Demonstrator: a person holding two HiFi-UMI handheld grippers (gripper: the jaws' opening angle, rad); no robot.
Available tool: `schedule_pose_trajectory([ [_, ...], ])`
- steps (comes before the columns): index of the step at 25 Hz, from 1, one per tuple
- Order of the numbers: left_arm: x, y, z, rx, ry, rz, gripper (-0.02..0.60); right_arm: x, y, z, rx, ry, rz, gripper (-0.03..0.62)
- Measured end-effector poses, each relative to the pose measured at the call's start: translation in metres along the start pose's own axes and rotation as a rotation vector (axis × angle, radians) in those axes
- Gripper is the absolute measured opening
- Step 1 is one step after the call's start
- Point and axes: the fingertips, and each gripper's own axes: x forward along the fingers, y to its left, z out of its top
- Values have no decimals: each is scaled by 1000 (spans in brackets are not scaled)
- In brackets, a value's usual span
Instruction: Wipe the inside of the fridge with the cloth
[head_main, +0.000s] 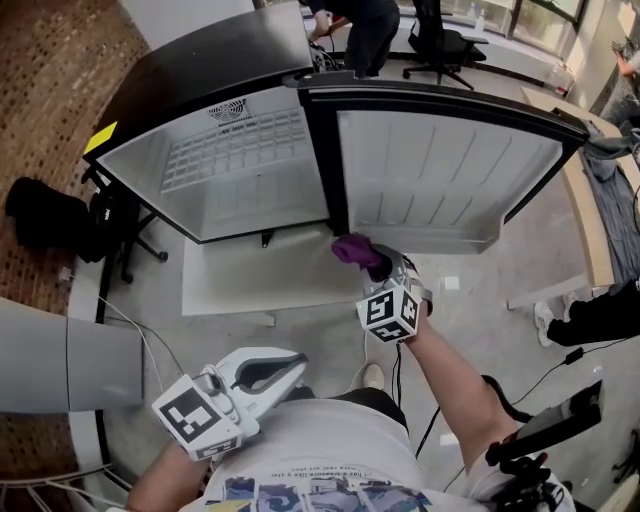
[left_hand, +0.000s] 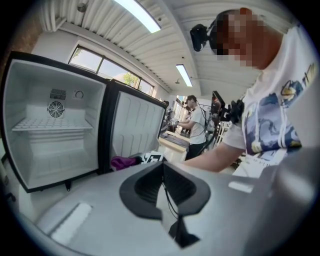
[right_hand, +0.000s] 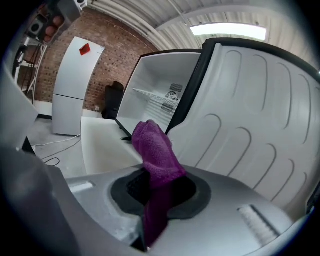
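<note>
A small black fridge (head_main: 210, 80) stands open on the floor, its white inside (head_main: 235, 165) bare apart from a wire shelf. Its door (head_main: 440, 170) swings out to the right. My right gripper (head_main: 372, 262) is shut on a purple cloth (head_main: 352, 248), held just in front of the door's hinge edge. In the right gripper view the cloth (right_hand: 156, 155) sticks up from between the jaws, with the fridge interior (right_hand: 160, 100) beyond. My left gripper (head_main: 290, 368) hangs low near my body, shut and holding nothing; the left gripper view shows the fridge (left_hand: 52, 125) at the left.
A white board (head_main: 260, 280) lies on the floor under the fridge front. A black bag (head_main: 45, 215) and a chair base sit at the left. Cables trail across the floor. A person (left_hand: 192, 125) works at a desk behind; an office chair (head_main: 440, 45) stands beyond the fridge.
</note>
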Motion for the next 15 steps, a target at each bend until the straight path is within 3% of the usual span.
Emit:
schedule_pose_trajectory([
  [5,-1,11,-2,20,22,-12,6,11,1,-19,-50,42,-25,52],
  [15,27,9,10,55,40,-83,6,9,-24,-58,-52,124,-63,52],
])
